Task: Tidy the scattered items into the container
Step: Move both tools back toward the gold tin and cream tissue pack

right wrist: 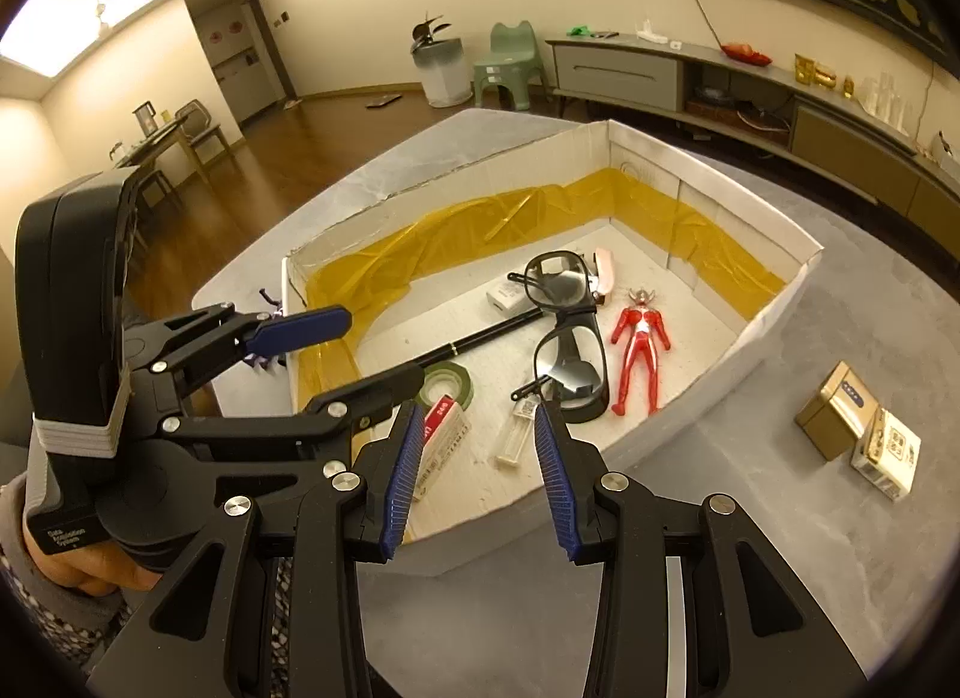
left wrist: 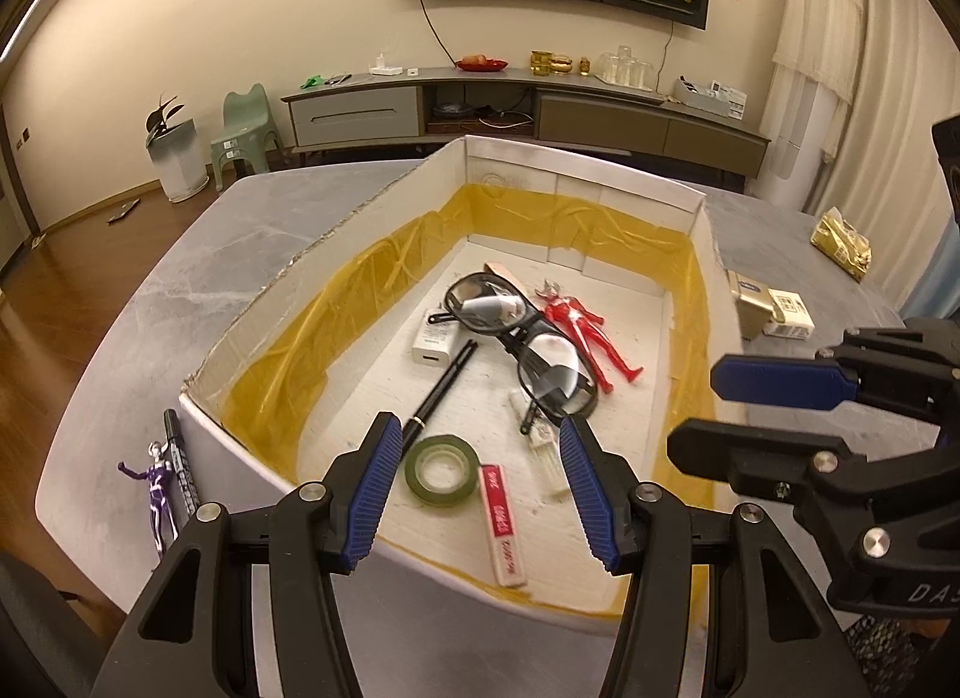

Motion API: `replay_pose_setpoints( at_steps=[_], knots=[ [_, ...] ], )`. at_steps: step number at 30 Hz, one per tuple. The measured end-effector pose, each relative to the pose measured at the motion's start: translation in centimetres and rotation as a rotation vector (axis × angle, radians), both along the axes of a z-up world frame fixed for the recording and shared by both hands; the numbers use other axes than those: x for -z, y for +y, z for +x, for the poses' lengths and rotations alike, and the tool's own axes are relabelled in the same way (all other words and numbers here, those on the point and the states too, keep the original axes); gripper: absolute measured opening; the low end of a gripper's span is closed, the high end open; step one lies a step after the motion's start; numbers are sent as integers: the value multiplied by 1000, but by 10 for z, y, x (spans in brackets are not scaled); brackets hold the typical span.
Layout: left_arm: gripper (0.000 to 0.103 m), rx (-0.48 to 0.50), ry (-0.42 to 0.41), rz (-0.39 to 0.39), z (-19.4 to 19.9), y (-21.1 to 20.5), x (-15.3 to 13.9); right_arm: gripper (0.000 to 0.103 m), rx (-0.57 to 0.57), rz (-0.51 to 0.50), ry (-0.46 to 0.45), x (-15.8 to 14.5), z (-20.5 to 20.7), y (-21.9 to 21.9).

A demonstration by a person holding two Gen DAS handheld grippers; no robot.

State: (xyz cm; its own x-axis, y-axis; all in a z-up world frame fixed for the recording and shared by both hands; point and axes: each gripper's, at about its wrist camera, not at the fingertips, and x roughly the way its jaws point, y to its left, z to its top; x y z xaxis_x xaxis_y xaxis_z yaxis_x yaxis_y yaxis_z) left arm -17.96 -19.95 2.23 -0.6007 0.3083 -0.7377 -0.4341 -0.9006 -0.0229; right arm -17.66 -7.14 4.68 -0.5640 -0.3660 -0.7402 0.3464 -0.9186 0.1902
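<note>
— Where do your tongs stand?

— My left gripper point(left wrist: 480, 482) hangs over the near end of the box point(left wrist: 252, 458), its blue pads spread wide with nothing between them. My right gripper point(right wrist: 474, 476) hovers just beside it over the same near wall, spread too and empty.

— How much is already in?

— Most of it, I judge. On the box floor lie the black glasses point(left wrist: 522, 338), the red figure point(left wrist: 585, 332), a black pen point(left wrist: 441, 392), a green roll of tape point(left wrist: 441, 470), a red-and-white packet point(left wrist: 501, 524), a clear plastic case point(left wrist: 543, 446), a small white box point(left wrist: 433, 341) and a pinkish piece point(right wrist: 605, 272) half hidden behind the glasses.

— And what is left?

— On the table point(left wrist: 120, 308), against the outside of the box's left wall, a purple figure point(left wrist: 157, 497) lies touching a black marker point(left wrist: 183, 470). On the far right, well apart from the box, sit a gold tin point(right wrist: 834, 410) and a white carton point(right wrist: 888, 452) touching each other, and a gold packet point(left wrist: 843, 242) farther off.

— The box itself?

— Open, white, its rough-cut walls lined low with crinkled yellow tape point(left wrist: 336, 302), sitting mid-table.
</note>
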Motion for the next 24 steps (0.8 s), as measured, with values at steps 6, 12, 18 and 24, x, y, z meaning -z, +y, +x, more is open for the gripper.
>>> replay_pose_setpoints(
  at_steps=[6,12,18,24],
  knots=[
    [56,6,8,-2,15,5,-8,41,9,-6,25,-11,13,11],
    [56,15,23,-7,30,11,-19,41,18,-19,52,-22,25,21],
    [56,26,42,-16,45,19,-30,41,17,-35,76,-34,37,28],
    [56,38,55,-22,61,26,-39,41,20,-51,104,-46,51,37]
  ],
)
